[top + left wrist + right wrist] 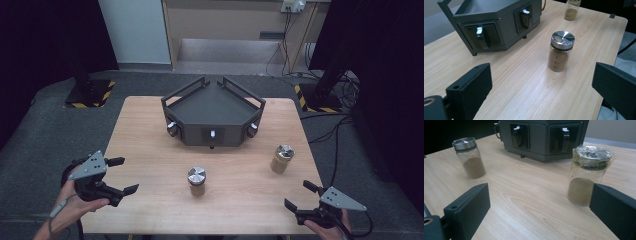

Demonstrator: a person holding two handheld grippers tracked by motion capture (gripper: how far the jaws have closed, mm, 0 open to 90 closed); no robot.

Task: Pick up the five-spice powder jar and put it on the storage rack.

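Two spice jars, one steel-lidded (196, 180) and one film-wrapped (282, 158), are standing before one rack (212, 116); left gripper (123, 175) and right gripper (300, 195) are hovering, jaws apart.

A light wooden table (150, 130) stands on grey carpet (40, 130). Black curtains (30, 40) hang at both sides. Behind are a pale wall panel (135, 30), a socket strip (293, 6) with trailing cables (285, 50), and hazard-striped stand bases (90, 95).

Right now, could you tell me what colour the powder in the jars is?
Brown powder, clearest in the right gripper view.
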